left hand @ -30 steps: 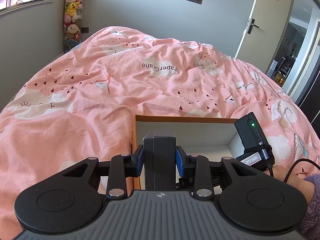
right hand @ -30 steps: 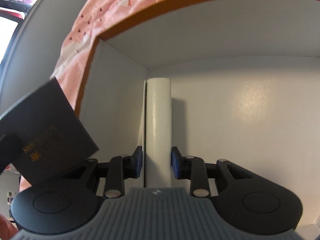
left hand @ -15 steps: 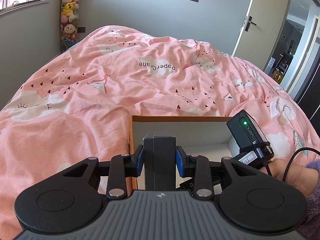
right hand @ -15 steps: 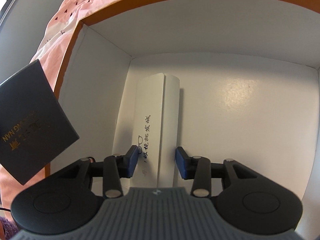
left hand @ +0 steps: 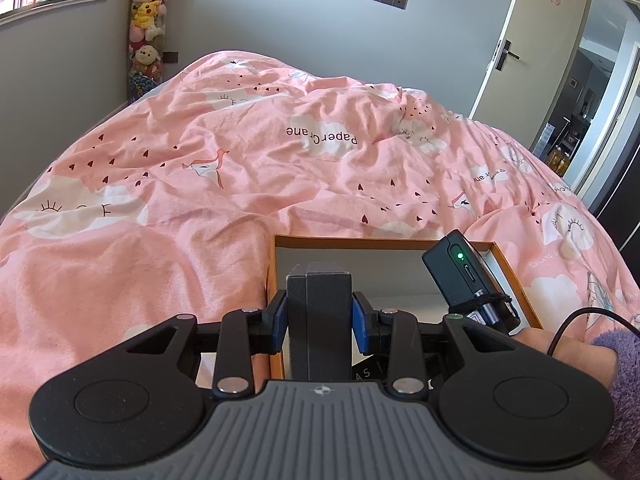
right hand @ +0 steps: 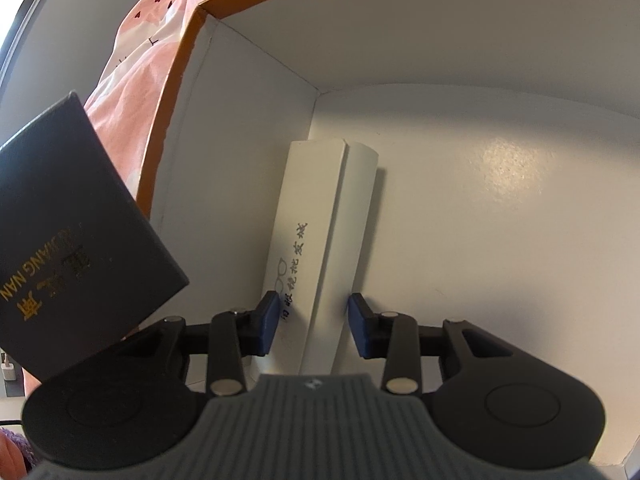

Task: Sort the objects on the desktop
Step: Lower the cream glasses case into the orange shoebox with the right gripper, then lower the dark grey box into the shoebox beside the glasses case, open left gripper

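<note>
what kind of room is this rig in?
Most likely a bedroom in a home: a bed under a pink duvet, stuffed toys stacked in the corner, an open door to another room. The sorting happens in an orange-rimmed box on the bed.

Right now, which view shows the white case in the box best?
The right wrist view: the white case lies on the box floor, its print visible, between the right gripper pads, which are closing. The left wrist view does not show it.

Left gripper [left hand: 319, 322] clamped tight; right gripper [right hand: 313, 327], tilted downward, jaws closing.
</note>
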`<action>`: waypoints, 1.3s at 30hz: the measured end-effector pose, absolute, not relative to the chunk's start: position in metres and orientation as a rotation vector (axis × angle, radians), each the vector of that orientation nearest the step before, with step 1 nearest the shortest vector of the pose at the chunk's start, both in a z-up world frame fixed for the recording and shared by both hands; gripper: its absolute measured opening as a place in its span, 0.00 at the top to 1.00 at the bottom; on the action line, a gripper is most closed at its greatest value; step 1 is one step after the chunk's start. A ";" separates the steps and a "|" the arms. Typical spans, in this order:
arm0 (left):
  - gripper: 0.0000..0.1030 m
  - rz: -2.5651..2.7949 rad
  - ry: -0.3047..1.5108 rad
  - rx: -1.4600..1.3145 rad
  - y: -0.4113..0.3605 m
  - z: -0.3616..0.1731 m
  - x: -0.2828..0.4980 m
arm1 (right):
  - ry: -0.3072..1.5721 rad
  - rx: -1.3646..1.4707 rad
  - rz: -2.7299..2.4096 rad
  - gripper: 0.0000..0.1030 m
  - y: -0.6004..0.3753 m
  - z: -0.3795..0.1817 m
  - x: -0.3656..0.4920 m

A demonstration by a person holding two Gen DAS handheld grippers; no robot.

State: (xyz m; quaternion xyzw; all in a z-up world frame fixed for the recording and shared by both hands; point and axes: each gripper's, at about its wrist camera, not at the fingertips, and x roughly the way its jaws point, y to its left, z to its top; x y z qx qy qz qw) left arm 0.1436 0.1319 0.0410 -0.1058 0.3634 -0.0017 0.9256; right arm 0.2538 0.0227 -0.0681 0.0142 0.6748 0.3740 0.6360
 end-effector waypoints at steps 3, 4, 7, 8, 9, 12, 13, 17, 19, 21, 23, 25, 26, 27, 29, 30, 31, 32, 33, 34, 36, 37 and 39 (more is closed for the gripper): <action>0.64 -0.002 0.748 -0.214 0.132 0.040 0.144 | 1.521 -0.002 0.872 0.61 0.029 -0.070 0.251; 0.64 -0.002 0.751 -0.215 0.132 0.040 0.145 | 1.517 -0.013 0.878 0.61 0.029 -0.070 0.250; 0.64 -0.003 0.758 -0.209 0.131 0.039 0.145 | 1.507 -0.028 0.889 0.59 0.029 -0.069 0.249; 0.64 -0.003 0.762 -0.205 0.130 0.039 0.145 | 1.493 -0.043 0.887 0.58 0.029 -0.067 0.248; 0.64 -0.005 0.765 -0.201 0.129 0.038 0.145 | 1.472 -0.058 0.885 0.58 0.028 -0.063 0.246; 0.64 -0.002 0.773 -0.180 0.124 0.038 0.145 | 1.417 -0.099 0.888 0.57 0.022 -0.051 0.243; 0.64 -0.009 0.776 -0.180 0.123 0.038 0.145 | 1.407 -0.105 0.891 0.57 0.018 -0.048 0.242; 0.64 -0.047 0.795 -0.166 0.113 0.037 0.146 | 1.341 -0.138 0.848 0.57 -0.010 -0.036 0.246; 0.64 -0.056 0.827 -0.154 0.106 0.032 0.151 | 1.304 -0.171 0.809 0.58 -0.025 -0.032 0.250; 0.64 -0.075 0.866 -0.152 0.097 0.023 0.157 | 1.293 -0.184 0.787 0.63 -0.039 -0.030 0.254; 0.64 -0.105 0.912 -0.168 0.090 0.012 0.166 | 1.292 -0.195 0.780 0.65 -0.049 -0.031 0.257; 0.64 -0.118 0.977 -0.202 0.085 -0.001 0.174 | 1.285 -0.210 0.782 0.66 -0.053 -0.031 0.255; 0.64 -0.111 1.010 -0.215 0.084 -0.008 0.179 | 1.280 -0.219 0.786 0.68 -0.055 -0.031 0.255; 0.64 -0.106 1.035 -0.225 0.084 -0.013 0.182 | 1.274 -0.228 0.792 0.68 -0.056 -0.031 0.254; 0.64 -0.107 1.075 -0.254 0.085 -0.021 0.187 | 1.261 -0.237 0.816 0.69 -0.058 -0.032 0.250; 0.64 -0.113 1.095 -0.266 0.086 -0.024 0.189 | 1.260 -0.236 0.830 0.70 -0.058 -0.032 0.249; 0.64 -0.114 1.112 -0.272 0.086 -0.027 0.190 | 1.260 -0.231 0.843 0.70 -0.059 -0.033 0.246; 0.64 -0.109 1.129 -0.272 0.086 -0.029 0.191 | 1.260 -0.226 0.858 0.71 -0.057 -0.034 0.245; 0.64 -0.102 1.146 -0.265 0.085 -0.032 0.193 | 1.262 -0.225 0.871 0.72 -0.054 -0.035 0.244; 0.64 -0.096 1.161 -0.263 0.085 -0.034 0.194 | 1.262 -0.228 0.880 0.72 -0.051 -0.036 0.243; 0.64 -0.098 1.195 -0.279 0.086 -0.039 0.196 | 1.265 -0.238 0.889 0.75 -0.046 -0.039 0.242; 0.64 -0.099 1.209 -0.290 0.086 -0.041 0.197 | 1.272 -0.236 0.892 0.75 -0.040 -0.041 0.243; 0.64 -0.086 1.232 -0.318 0.092 -0.044 0.199 | 1.289 -0.222 0.902 0.76 -0.037 -0.043 0.244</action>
